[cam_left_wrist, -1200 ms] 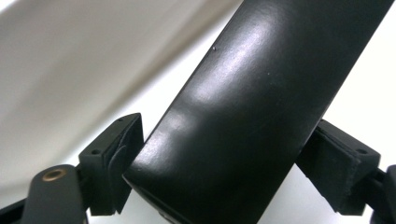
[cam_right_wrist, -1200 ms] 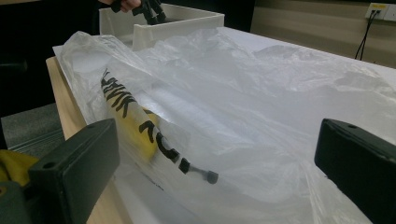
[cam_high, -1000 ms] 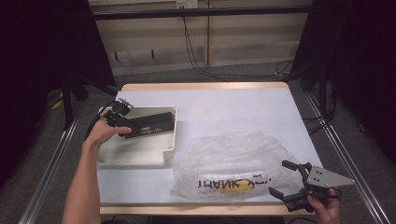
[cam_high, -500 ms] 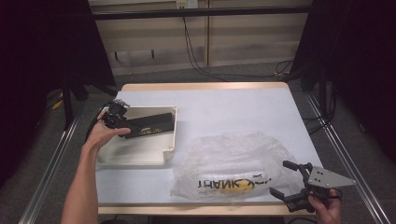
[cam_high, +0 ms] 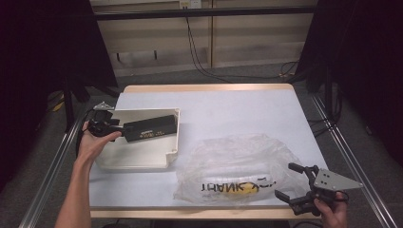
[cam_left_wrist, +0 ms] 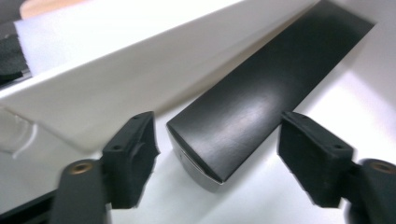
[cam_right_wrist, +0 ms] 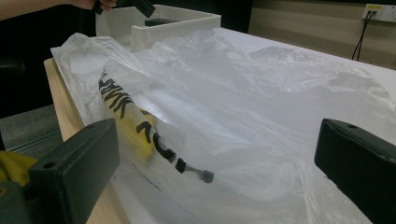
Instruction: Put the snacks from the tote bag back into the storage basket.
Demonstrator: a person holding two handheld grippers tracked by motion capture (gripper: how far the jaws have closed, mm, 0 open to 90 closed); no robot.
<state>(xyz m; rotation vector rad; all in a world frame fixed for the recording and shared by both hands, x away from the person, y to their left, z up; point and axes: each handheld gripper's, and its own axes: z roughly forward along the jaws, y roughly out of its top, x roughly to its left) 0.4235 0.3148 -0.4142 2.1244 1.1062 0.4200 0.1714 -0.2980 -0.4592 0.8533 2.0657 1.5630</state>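
A: Black box (cam_high: pixel 151 128) — long, flat and matte, with small pale print on its top in the high view. It lies slantwise in the white tray (cam_high: pixel 138 159), one end toward the tray's far right corner.

B: And the left gripper (cam_high: pixel 110 128)?

A: At the box's near end. Its jaws have just been closing, and in the left gripper view that end sits between the pads (cam_left_wrist: pixel 133 154) with a gap on both sides, so nothing is gripped.

B: The right gripper (cam_high: pixel 291 181)?

A: Jaws wide apart and empty, at the table's near right edge, facing the crumpled clear plastic bag (cam_high: pixel 237 166) with black lettering and a yellow patch.

B: The surroundings?

A: A white table (cam_high: pixel 237 109) with a wooden rim, metal rails either side, grey floor, cables along a pale wall (cam_high: pixel 199 42), dark curtains left and right.
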